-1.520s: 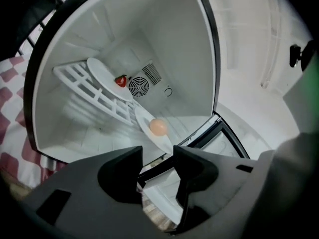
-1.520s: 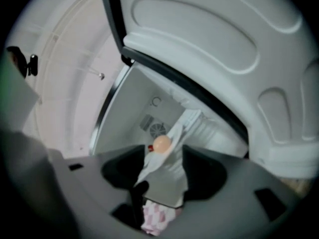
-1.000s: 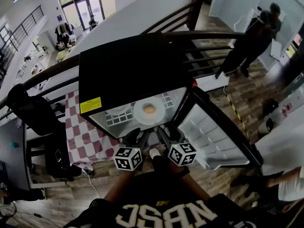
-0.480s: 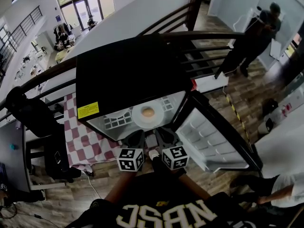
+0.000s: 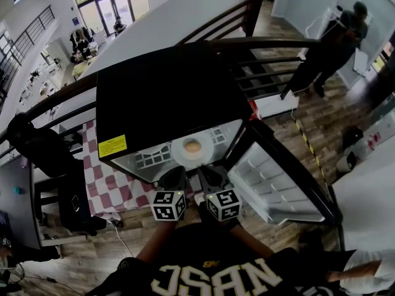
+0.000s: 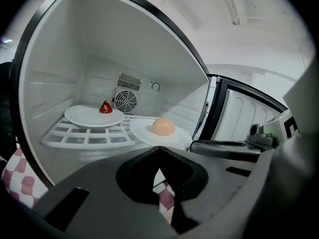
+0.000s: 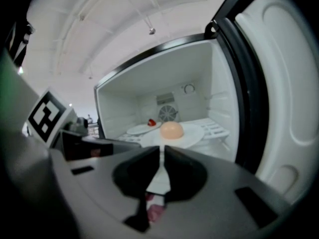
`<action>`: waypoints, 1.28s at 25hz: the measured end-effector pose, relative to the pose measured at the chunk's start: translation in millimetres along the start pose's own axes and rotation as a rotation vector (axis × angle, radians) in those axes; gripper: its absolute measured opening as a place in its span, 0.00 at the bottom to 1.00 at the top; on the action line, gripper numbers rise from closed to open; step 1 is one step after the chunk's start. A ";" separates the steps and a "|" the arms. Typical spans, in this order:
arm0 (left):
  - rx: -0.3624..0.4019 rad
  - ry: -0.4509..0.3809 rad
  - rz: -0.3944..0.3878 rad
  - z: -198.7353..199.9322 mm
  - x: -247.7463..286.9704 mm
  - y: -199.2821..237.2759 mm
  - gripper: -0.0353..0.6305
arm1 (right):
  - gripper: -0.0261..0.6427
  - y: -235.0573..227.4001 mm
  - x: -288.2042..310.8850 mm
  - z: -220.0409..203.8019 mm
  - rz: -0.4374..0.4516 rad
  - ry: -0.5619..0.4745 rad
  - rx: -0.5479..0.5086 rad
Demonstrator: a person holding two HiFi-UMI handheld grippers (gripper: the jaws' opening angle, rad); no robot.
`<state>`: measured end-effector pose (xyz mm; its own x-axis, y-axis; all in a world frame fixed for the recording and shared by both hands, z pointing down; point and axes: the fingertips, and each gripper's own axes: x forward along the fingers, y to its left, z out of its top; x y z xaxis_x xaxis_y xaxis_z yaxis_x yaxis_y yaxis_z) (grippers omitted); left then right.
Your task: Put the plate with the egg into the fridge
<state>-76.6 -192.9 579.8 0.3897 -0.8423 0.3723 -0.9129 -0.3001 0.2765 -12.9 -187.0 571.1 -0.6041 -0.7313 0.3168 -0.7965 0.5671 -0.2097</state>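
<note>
Plate with the egg (image 5: 179, 154) sits inside the open fridge (image 5: 166, 97) in the head view, just ahead of both sets of fingertips and on the white wire shelf (image 5: 151, 158), with the egg (image 5: 192, 145) at its middle. We hold the left gripper (image 5: 174, 179) and the right gripper (image 5: 207, 175) side by side just outside the opening, apart from the plate, and the fridge door (image 5: 278, 187) stands wide open off to the right of the right fingers. In the left gripper view the fingers (image 6: 137, 176) are pressed together with nothing between them. The plate lies straight beyond their tips at the front edge of the shelf, and a second plate (image 6: 84, 116) with a small red piece (image 6: 105, 107) lies further back to the left. In the right gripper view the fingers (image 7: 137, 171) are likewise closed and empty, with the egg plate directly ahead of the tips and clear of them. We judge the placing done and the plate let go. The next move would call for drawing both grippers clear of the opening, and probably swinging the door closed with the right one without jarring the shelf.
</note>
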 end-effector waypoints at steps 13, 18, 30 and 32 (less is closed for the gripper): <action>0.009 0.019 -0.018 2.5 12.4 0.1 0.09 | 0.10 -10.2 10.8 0.3 -0.018 -0.007 0.032; 0.007 0.022 -0.015 6.2 19.9 3.0 0.09 | 0.10 -15.5 18.0 3.6 -0.019 -0.011 0.037; 0.024 0.038 -0.002 15.8 38.2 7.5 0.09 | 0.10 -26.5 38.4 13.3 -0.005 -0.005 0.041; 0.025 0.040 0.003 17.3 40.8 8.2 0.09 | 0.10 -28.0 41.1 14.4 -0.002 -0.002 0.039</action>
<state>-70.3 -237.5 582.0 0.3912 -0.8248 0.4083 -0.9166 -0.3095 0.2530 -15.8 -238.4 576.7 -0.6023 -0.7334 0.3152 -0.7982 0.5501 -0.2454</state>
